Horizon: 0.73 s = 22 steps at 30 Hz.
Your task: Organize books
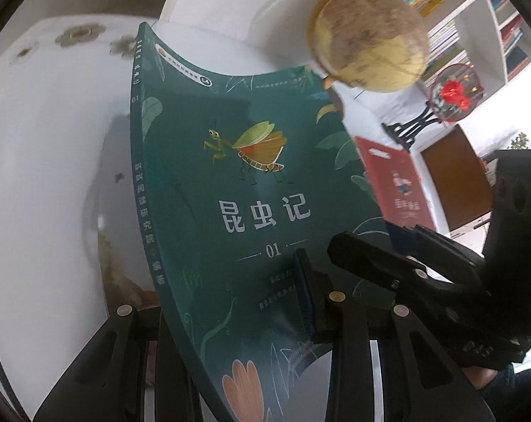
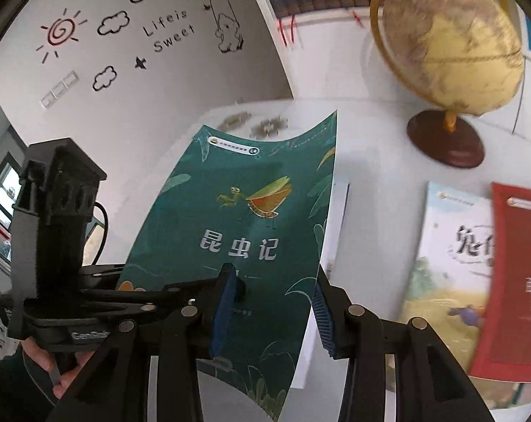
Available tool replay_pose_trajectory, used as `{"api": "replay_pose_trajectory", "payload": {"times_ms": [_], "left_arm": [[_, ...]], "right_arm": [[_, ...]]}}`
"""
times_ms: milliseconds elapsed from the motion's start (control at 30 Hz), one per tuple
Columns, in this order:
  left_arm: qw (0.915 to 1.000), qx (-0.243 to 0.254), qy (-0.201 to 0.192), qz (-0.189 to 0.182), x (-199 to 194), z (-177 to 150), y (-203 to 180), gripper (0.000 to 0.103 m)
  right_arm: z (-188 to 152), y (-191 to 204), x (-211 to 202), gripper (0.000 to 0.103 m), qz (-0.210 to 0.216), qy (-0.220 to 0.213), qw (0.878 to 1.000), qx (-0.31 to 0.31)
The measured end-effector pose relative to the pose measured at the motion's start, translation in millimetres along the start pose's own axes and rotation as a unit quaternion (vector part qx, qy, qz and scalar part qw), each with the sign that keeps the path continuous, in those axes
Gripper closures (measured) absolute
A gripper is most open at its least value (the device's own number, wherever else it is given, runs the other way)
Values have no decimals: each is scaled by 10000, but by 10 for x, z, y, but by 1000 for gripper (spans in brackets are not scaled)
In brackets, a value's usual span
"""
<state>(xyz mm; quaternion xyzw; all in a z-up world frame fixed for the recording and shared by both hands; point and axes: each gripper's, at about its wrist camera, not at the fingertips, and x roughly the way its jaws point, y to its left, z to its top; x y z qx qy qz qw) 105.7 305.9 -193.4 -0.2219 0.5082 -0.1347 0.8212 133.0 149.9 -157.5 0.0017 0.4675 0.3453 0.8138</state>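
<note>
The green book point(image 1: 251, 183) fills the middle of the left wrist view, held up off the white counter point(image 1: 47, 140), its cover bowed and bearing a mantis drawing, white title characters and "01". In the right wrist view it stands centre frame, tilted. At that view's right edge a red book point(image 2: 515, 281) lies overlapping a pale yellow book point(image 2: 448, 267) on the counter, both blurred.
</note>
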Motion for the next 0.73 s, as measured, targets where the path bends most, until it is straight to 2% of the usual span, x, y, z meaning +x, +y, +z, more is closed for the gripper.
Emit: {"api": "replay_pose_trajectory", "payload": {"times_ms": [367, 433, 600, 733], "left_arm": [[9998, -159, 84, -122, 111, 11, 187, 73], [9995, -247, 147, -93, 99, 17, 192, 68], [9987, -281, 300, 293, 51, 49, 184, 64], [9949, 59, 464, 896, 110, 63, 29, 64]], "right_arm": [[18, -19, 322, 61, -222, 230, 9994, 103], [11, -32, 316, 61, -244, 226, 9993, 145], [3, -100, 376, 61, -253, 334, 9987, 291], [-56, -211, 324, 61, -157, 339, 9979, 526]]}}
